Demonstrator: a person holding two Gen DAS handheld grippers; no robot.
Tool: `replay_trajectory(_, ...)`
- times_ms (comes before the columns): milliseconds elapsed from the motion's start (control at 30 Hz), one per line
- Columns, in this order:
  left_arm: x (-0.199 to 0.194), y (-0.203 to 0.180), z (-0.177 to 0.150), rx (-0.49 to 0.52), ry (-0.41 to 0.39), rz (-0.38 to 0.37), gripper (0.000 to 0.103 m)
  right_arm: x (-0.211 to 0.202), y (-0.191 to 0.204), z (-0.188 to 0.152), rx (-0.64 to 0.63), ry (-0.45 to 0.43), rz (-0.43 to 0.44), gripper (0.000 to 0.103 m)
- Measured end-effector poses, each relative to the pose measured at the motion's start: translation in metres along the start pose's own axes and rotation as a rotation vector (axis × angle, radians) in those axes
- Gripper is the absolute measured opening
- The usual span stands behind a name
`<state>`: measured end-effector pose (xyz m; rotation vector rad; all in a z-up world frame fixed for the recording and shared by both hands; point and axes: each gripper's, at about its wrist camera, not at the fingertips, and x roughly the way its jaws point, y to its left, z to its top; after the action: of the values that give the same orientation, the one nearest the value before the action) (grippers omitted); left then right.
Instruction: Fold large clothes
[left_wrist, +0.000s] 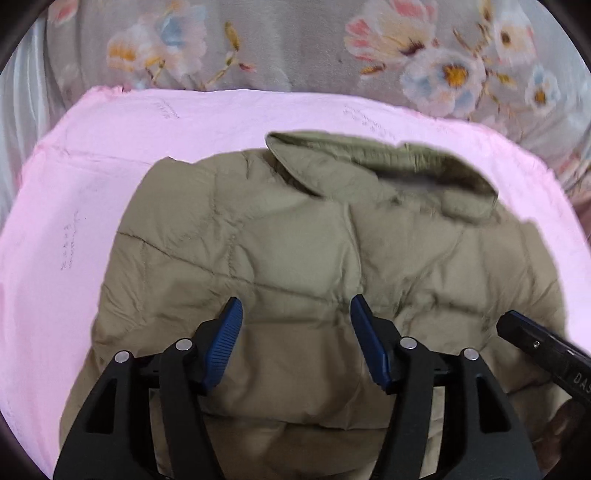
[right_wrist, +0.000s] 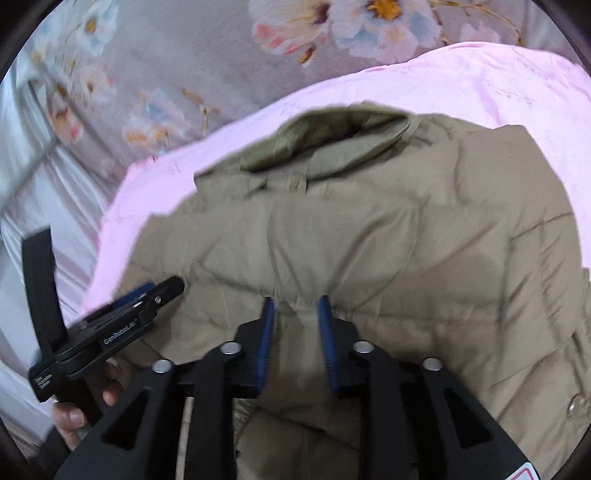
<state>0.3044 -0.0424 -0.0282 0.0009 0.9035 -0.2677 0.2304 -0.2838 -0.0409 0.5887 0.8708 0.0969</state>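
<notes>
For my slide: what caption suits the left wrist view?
Open tongs above a puffy khaki quilted jacket on pink cloth.

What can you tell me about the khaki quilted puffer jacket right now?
The khaki quilted puffer jacket lies spread on a pink sheet, collar at the far edge, puffy and creased, with a snap button near its right edge. The left gripper stands open over it; the right gripper brackets a raised fabric ridge.

A pink sheet lies spread flat, its surface faintly marked with small embroidered motifs and its far edge slightly ragged. Beyond it runs a grey floral bedcover printed with pink, white and blue blossoms. At the left, pale satin fabric falls in glossy folds.
</notes>
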Motion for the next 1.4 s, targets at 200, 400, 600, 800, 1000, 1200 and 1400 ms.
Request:
replay_trajectory(200, 0.026, 0.017, 0.066, -0.144, 0.064, -0.125, 0.076, 0.010, -0.023, 0.064, 0.119, -0.054, 0.029, 0.053)
replay_trajectory(400, 0.079, 0.028, 0.085, -0.323, 0.154, -0.186, 0.068, 0.058, -0.054, 0.082, 0.308, 0.007, 0.110, 0.039)
replay_trajectory(600, 0.069, 0.006, 0.101, -0.238, 0.121, -0.293, 0.000, 0.038, -0.038, 0.093, 0.185, -0.079, 0.176, 0.004)
replay_trajectory(800, 0.082, 0.000, 0.079, -0.103, 0.140, -0.111, 0.000, 0.061, -0.043, 0.067, 0.032, 0.027, -0.080, 0.002)
replay_trajectory(1000, 0.090, 0.031, 0.070, -0.261, 0.150, -0.253, 0.000, 0.064, -0.057, 0.067, 0.058, 0.023, -0.045, 0.001)
replay_trajectory(1200, 0.103, 0.061, 0.074, -0.466, 0.187, -0.408, 0.011, 0.060, -0.075, 0.061, 0.130, -0.045, 0.091, 0.001)
replay_trajectory(1400, 0.100, 0.056, 0.071, -0.546, 0.151, -0.559, 0.045, 0.054, -0.077, 0.059, 0.144, -0.079, 0.128, 0.001)
